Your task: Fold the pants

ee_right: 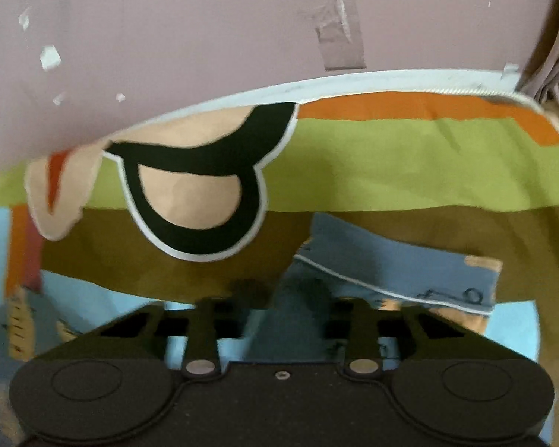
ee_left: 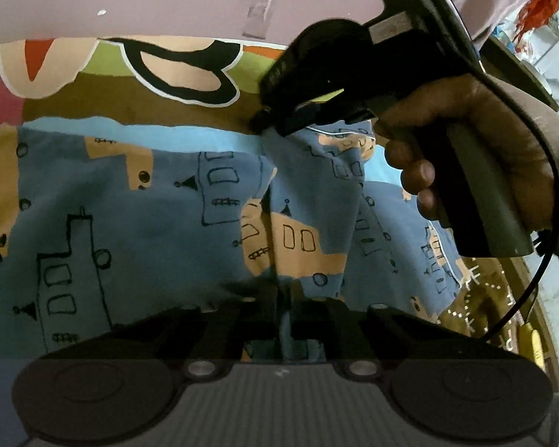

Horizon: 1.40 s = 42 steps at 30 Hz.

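Low in the left wrist view, the left gripper [ee_left: 284, 309] has its fingers pressed together on a raised fold of the pants [ee_left: 138, 216], the blue cloth with orange patches and black line-drawn buildings filling the middle of that frame. The pants lie spread over a colourful sheet [ee_left: 93, 97] of brown, green and pale blue blocks, a black-and-peach cartoon shape in the upper middle.

Upper right of the same frame, a hand [ee_left: 503, 156] grips the right gripper [ee_left: 270, 121], which points down to the left, its dark fingertips pinching the far edge of the pants where the cloth bunches up to them.

In the right wrist view, the right gripper [ee_right: 285, 298] sits at the bottom centre with its fingers closed on a peak of blue cloth rising between them. A strip of pants [ee_right: 402, 264] with white piping runs off to the right across the sheet [ee_right: 391, 171]. A pinkish wall [ee_right: 205, 37] with chipped paint spans the top.
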Motion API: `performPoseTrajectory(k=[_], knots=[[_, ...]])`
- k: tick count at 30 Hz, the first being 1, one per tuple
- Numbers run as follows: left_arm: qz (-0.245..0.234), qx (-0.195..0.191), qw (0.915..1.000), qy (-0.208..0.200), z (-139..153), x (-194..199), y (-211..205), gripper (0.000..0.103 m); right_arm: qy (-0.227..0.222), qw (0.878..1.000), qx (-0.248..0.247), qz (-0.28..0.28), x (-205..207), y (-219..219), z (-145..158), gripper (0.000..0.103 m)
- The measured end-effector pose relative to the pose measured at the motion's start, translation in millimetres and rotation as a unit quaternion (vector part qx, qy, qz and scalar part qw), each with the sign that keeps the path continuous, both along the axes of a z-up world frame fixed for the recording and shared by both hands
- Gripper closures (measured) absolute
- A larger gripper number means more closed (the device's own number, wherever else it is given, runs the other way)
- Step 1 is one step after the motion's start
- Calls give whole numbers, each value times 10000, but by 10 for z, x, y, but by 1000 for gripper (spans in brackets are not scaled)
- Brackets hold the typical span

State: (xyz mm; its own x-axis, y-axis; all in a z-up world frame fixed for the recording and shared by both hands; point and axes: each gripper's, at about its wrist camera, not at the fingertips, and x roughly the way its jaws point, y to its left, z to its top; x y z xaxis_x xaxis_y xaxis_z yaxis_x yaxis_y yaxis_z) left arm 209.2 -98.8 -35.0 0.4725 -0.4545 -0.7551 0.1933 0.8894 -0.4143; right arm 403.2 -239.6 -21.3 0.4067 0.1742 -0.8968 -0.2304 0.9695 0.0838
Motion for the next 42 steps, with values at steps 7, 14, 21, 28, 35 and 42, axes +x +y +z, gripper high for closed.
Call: performPoseTrajectory(k=[7, 14, 21, 28, 35, 42], knots=[[-482, 461, 9963, -550, 150, -137, -129, 102, -844, 9819, 1528, -738, -494, -840, 440, 102], [-1437, 1276, 9734, -1246, 365, -418, -439, 102, -1517, 9375, 2454, -1946, -1706, -1917, 791, 102], [-2177, 2265, 9388, -1412, 76, -614, -734, 101, -1001, 9233, 2341, -2876, -2293, -2289, 157, 101], [-2303, 1799, 9477, -1280, 200, -548, -659, 84, -906, 9089, 2833, -2922, -2401, -2334, -84, 68], [-2577, 1783, 9342, -1703, 579, -151, -892, 27, -1118, 9214, 2478, -2778, -2358, -2267, -167, 51], [-2715, 1776, 9351, -1424, 504, 700, -1598, 28, -1232, 9132, 2546, -2934, -2302, -2362, -279, 63]])
